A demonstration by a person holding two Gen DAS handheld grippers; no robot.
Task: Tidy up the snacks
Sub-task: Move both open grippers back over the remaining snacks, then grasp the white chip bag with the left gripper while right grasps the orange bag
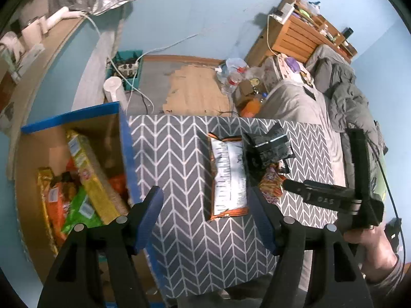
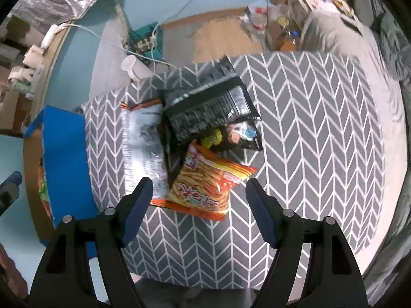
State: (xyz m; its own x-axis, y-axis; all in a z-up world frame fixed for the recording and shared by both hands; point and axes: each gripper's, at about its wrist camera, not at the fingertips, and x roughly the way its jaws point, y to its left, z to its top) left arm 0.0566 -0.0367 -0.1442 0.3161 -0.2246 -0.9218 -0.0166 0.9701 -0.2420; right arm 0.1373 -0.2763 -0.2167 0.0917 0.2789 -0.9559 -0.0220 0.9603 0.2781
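Both of my jaws stand wide apart with nothing between them. My right gripper (image 2: 199,205) hangs over the chevron-patterned table top (image 2: 308,128), and the orange snack bag (image 2: 208,179) lies just ahead of its blue pads (image 2: 138,205), its near edge falling in the gap between the fingers, a little toward the left one. Beyond it, farther from my jaws, a black bag (image 2: 208,110) lies tilted across a smaller dark packet (image 2: 239,134). To the left of the orange one is a silver bag with orange edges (image 2: 143,141), lying back-side up.

My left gripper (image 1: 208,218) is open over that same silver bag (image 1: 228,174), which sits just ahead of the gap, nearer my right finger. Off to the left of those jaws stands the cardboard box with the blue rim (image 1: 77,115), already holding several packets (image 1: 84,179).

I judge all these bags to be light, puffed with air, crinkly and slick, with brittle contents. A squeeze across the belly would likely crush the snacks or let the film slide out. I would rather pinch the flat sealed seam at the near end, where the film is doubled and stiffer, and close gently. For the orange bag that seam is the edge closest to my right jaws.
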